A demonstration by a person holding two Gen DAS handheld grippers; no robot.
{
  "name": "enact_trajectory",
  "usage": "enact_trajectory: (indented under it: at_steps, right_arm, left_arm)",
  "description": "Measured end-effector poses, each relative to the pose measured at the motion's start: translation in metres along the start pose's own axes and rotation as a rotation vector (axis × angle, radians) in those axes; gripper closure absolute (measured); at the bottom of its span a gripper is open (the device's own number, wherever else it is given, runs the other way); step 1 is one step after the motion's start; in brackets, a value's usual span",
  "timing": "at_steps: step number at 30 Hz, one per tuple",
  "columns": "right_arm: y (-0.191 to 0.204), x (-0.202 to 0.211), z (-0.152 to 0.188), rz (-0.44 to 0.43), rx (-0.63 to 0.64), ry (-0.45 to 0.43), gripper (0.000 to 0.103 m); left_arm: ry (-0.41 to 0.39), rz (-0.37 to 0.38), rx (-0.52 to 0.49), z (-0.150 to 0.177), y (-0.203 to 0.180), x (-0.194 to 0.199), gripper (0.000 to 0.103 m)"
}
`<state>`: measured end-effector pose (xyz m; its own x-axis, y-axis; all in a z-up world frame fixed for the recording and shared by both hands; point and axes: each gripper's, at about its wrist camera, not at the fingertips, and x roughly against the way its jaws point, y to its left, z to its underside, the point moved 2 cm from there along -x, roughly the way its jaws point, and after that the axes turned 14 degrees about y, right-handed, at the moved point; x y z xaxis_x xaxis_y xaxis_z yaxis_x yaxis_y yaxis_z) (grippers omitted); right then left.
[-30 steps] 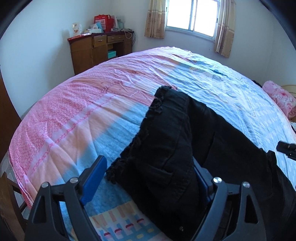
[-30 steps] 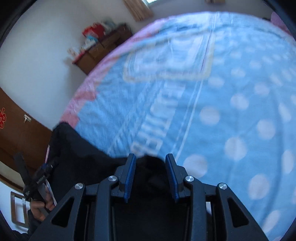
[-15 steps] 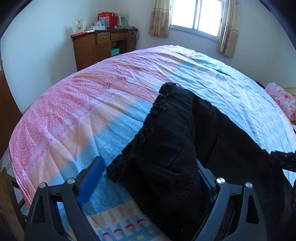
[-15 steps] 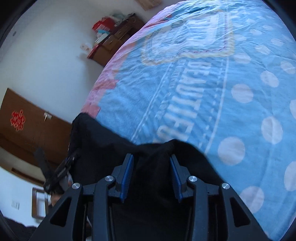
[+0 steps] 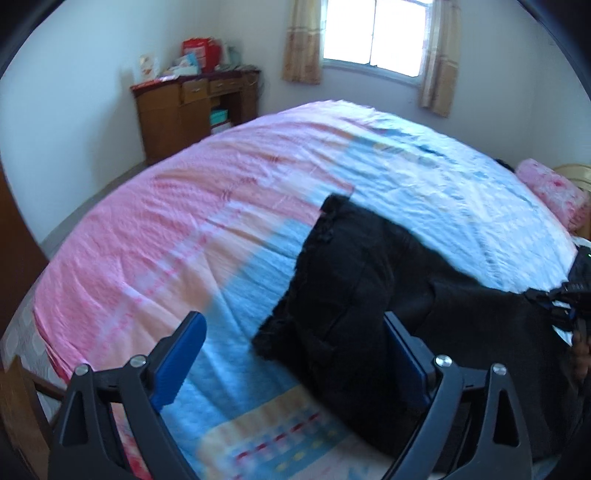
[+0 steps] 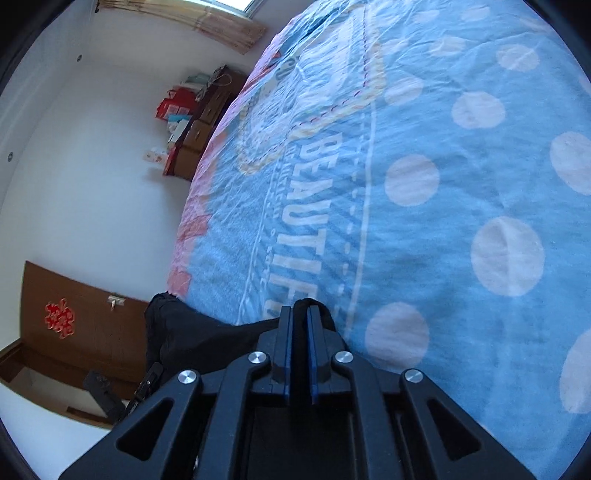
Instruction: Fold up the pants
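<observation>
Black pants [image 5: 347, 291] lie on the pink and blue bedspread [image 5: 184, 236], one frilly-edged leg folded over the rest. My left gripper [image 5: 291, 354] is open, its blue fingers wide apart, the right finger against the pants' near fold. My right gripper [image 6: 298, 325] is shut on an edge of the pants [image 6: 192, 336], pinched between its blue pads and lifted off the bed. The right gripper also shows at the right edge of the left wrist view [image 5: 557, 302], holding the far end of the cloth.
A wooden desk [image 5: 192, 110] with boxes stands by the far wall under a curtained window [image 5: 373, 33]. A pink pillow [image 5: 554, 192] lies at the bed's right end. A brown door [image 6: 74, 325] is to the left in the right wrist view.
My right gripper's jaws closed on the pants edge and raised it, tilting the view. My left gripper stayed open and drew back slightly from the pants.
</observation>
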<state>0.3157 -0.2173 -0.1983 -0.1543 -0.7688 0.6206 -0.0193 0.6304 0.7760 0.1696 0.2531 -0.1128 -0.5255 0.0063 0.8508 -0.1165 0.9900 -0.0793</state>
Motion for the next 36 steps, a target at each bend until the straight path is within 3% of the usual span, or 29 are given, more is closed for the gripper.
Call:
enact_trajectory:
  at_steps: [1, 3, 5, 7, 9, 12, 14, 16, 18, 21, 25, 27, 29, 31, 33, 34, 36]
  right_arm:
    - [-0.004, 0.005, 0.000, -0.019, -0.025, 0.004, 0.093]
    - [-0.016, 0.035, 0.001, -0.037, -0.089, -0.067, 0.093]
    - [-0.016, 0.065, 0.003, 0.046, -0.106, -0.184, 0.093]
    - [0.009, 0.080, 0.014, 0.179, -0.034, -0.280, 0.090]
    - [0.050, 0.069, 0.025, 0.215, 0.099, -0.267, 0.090]
    - [0.122, 0.019, 0.048, 0.207, 0.316, -0.139, 0.088]
    - [0.177, -0.033, 0.069, 0.266, 0.494, -0.039, 0.071]
    - [0.220, -0.078, 0.093, 0.303, 0.644, 0.035, 0.045]
    - [0.256, -0.115, 0.111, 0.302, 0.759, 0.082, 0.044]
    - [0.294, -0.176, 0.123, 0.450, 0.869, 0.069, 0.043]
    - [0.300, -0.239, 0.131, 0.648, 0.989, 0.079, 0.044]
    - [0.293, -0.254, 0.141, 0.762, 1.083, 0.045, 0.049]
    - [0.284, -0.247, 0.133, 0.698, 1.058, 0.063, 0.058]
    - [0.277, -0.226, 0.115, 0.556, 0.936, 0.109, 0.074]
    - [0.265, -0.205, 0.096, 0.381, 0.789, 0.131, 0.082]
    - [0.255, -0.196, 0.083, 0.257, 0.696, 0.144, 0.082]
    - [0.227, -0.179, 0.060, -0.096, 0.453, 0.173, 0.082]
  left_arm:
    - [-0.012, 0.008, -0.018, 0.001, 0.002, 0.008, 0.007]
    - [-0.060, 0.001, -0.053, 0.000, 0.007, 0.023, 0.007]
    - [-0.096, 0.004, -0.059, -0.004, 0.013, 0.030, 0.007]
    - [-0.102, -0.022, -0.042, -0.009, 0.020, 0.032, 0.007]
    - [-0.101, -0.043, 0.008, -0.011, 0.033, 0.031, 0.007]
    - [-0.051, -0.110, 0.104, -0.009, 0.056, 0.020, 0.007]
    - [-0.019, -0.136, 0.150, -0.005, 0.070, 0.015, 0.007]
    - [-0.004, -0.127, 0.177, 0.000, 0.082, 0.014, 0.007]
    - [-0.008, -0.149, 0.186, 0.002, 0.090, 0.018, 0.007]
    - [-0.022, -0.227, 0.190, 0.000, 0.098, 0.023, 0.007]
    - [-0.020, -0.309, 0.164, 0.000, 0.102, 0.024, 0.007]
    - [-0.017, -0.292, 0.164, 0.001, 0.103, 0.024, 0.007]
    - [-0.019, -0.252, 0.166, 0.001, 0.103, 0.023, 0.007]
    - [-0.013, -0.206, 0.172, 0.001, 0.103, 0.021, 0.007]
    - [-0.001, -0.178, 0.177, 0.000, 0.099, 0.016, 0.007]
    - [0.006, -0.165, 0.179, 0.000, 0.098, 0.014, 0.007]
    - [0.012, -0.152, 0.179, 0.000, 0.096, 0.012, 0.007]
